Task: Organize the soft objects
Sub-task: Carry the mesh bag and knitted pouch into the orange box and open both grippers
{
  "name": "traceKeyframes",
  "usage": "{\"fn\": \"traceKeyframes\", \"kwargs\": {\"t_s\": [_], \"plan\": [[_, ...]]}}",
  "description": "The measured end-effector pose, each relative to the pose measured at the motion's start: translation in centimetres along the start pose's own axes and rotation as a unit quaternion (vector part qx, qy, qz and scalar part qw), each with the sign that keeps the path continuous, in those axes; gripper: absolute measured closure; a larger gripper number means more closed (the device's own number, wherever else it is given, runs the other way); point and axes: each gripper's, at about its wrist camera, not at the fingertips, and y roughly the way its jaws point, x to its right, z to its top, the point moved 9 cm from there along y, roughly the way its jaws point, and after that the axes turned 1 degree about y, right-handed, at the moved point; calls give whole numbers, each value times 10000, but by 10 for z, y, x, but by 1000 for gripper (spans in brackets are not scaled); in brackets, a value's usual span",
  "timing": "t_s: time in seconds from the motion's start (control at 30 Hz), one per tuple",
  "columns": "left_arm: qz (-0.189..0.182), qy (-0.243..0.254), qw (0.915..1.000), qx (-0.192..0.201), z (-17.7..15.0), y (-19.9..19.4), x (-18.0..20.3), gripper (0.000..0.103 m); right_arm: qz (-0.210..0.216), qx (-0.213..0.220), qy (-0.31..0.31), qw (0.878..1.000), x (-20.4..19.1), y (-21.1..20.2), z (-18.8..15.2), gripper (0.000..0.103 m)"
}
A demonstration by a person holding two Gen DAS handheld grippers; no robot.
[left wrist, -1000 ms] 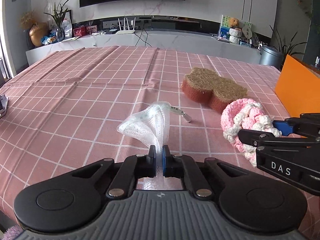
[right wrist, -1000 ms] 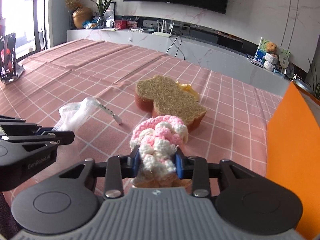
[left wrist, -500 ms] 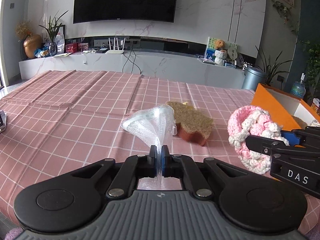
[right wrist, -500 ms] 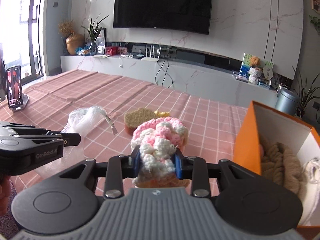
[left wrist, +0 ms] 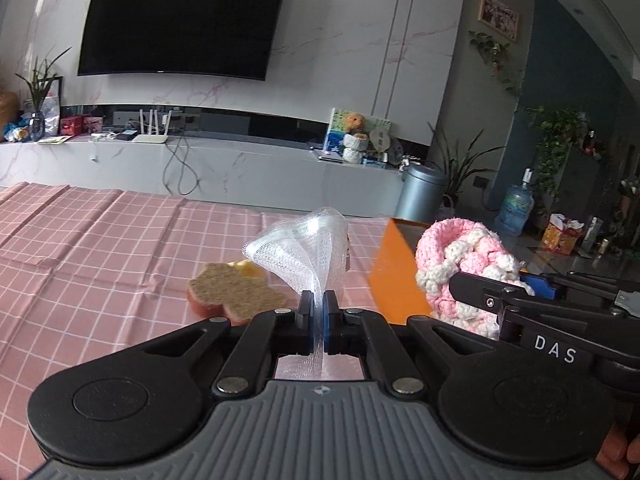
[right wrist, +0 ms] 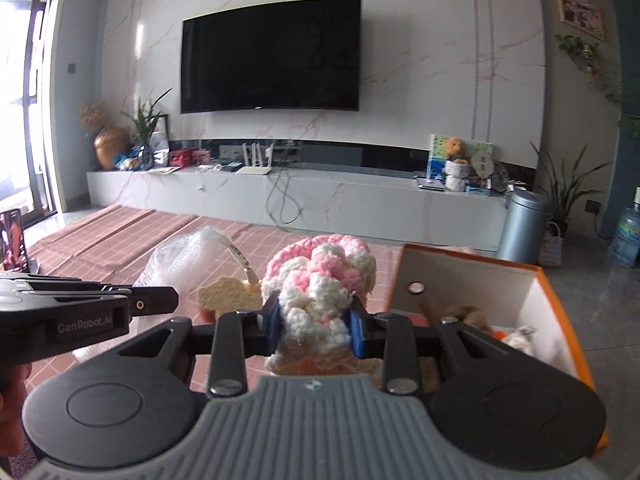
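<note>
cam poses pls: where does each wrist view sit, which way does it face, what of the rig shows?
Left wrist: on the left hand-held gripper, facing the TV wall; shut on white mesh; right hand-held gripper at right edge.
Right wrist: on the right hand-held gripper, same heading; shut on pink crochet piece; left gripper at left edge.
Shared: orange box, sponge, both held items.

A large dark television (right wrist: 271, 55) hangs on a white marble-veined wall (right wrist: 440, 60) above a long, low marble console (right wrist: 280, 196). On the console stand a white router (right wrist: 256, 160), a golden vase (right wrist: 110, 152) beside a potted plant (right wrist: 146, 128) and, further right, a small teddy bear (right wrist: 454, 148). A grey cylindrical bin (right wrist: 524, 220) stands on the glossy grey floor (right wrist: 592, 280), next to a water jug (right wrist: 626, 236). Daylight pours through a tall window (right wrist: 24, 92) at the left (strongly overexposed), and a framed picture (right wrist: 580, 12) hangs high on the right.
</note>
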Motion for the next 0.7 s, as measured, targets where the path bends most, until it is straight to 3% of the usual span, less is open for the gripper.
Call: {"fn": "traceKeyframes", "kwargs": {"t_s": [0.33, 0.5, 0.7], "plan": [[-1080, 415, 9933, 21, 27, 24, 90, 99, -647, -140, 125, 9977, 85, -36, 4, 71], [-1387, 719, 9877, 19, 34, 40, 130, 99, -880, -418, 260, 9949, 119, -42, -2, 70], [-1563, 1057, 9814, -369, 20, 74, 159, 99, -947, -1050, 708, 9874, 151, -25, -25, 70]]}}
